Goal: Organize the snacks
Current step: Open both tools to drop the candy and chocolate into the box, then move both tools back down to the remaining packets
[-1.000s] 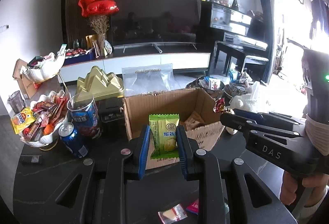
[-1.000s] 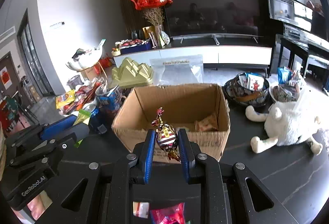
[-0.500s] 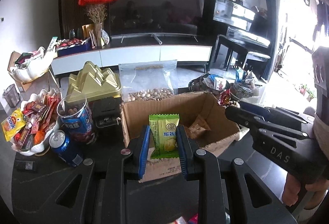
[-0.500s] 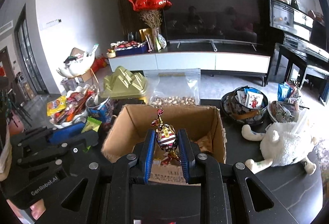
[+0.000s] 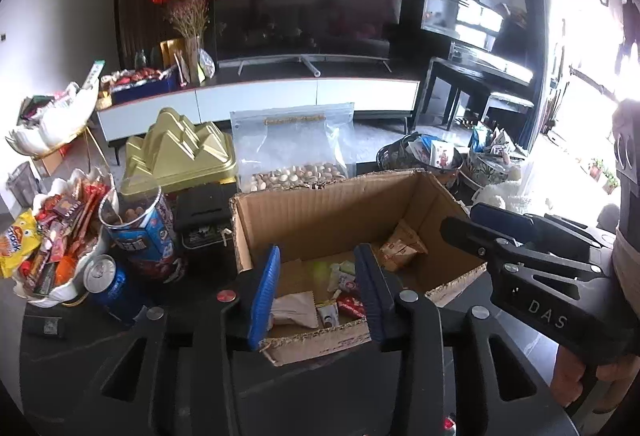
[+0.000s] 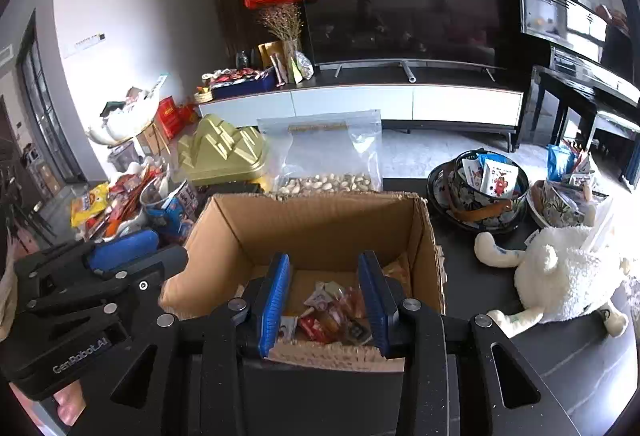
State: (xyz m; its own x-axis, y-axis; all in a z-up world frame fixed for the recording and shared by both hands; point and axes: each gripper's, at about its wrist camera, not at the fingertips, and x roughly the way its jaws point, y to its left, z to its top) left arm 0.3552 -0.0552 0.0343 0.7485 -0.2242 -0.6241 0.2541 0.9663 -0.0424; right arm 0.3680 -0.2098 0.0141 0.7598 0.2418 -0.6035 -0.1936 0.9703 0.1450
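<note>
An open cardboard box (image 5: 320, 204) (image 6: 320, 224) stands on the dark table, with several small wrapped snacks (image 5: 340, 300) (image 6: 332, 312) on its floor. My left gripper (image 5: 316, 288) is open and empty, over the box's near left edge. My right gripper (image 6: 324, 296) is open and empty, over the box's near edge. The green packet shows as a blur (image 5: 320, 269) inside the box. Each gripper shows in the other's view, the right one (image 5: 532, 264) at the box's right side and the left one (image 6: 96, 276) at its left.
Left of the box stand a blue snack tub (image 5: 140, 232), a blue can (image 5: 108, 284) and a white bowl of snacks (image 5: 48, 240). Behind it are a gold tin (image 5: 180, 156) and a bag of nuts (image 5: 296, 160). Patterned bowls (image 6: 484, 192) and a white plush toy (image 6: 560, 272) lie to the right.
Both grippers moved forward over the box and opened. The green packet left the left gripper and the wrapped candy left the right gripper; both dropped into the box.
</note>
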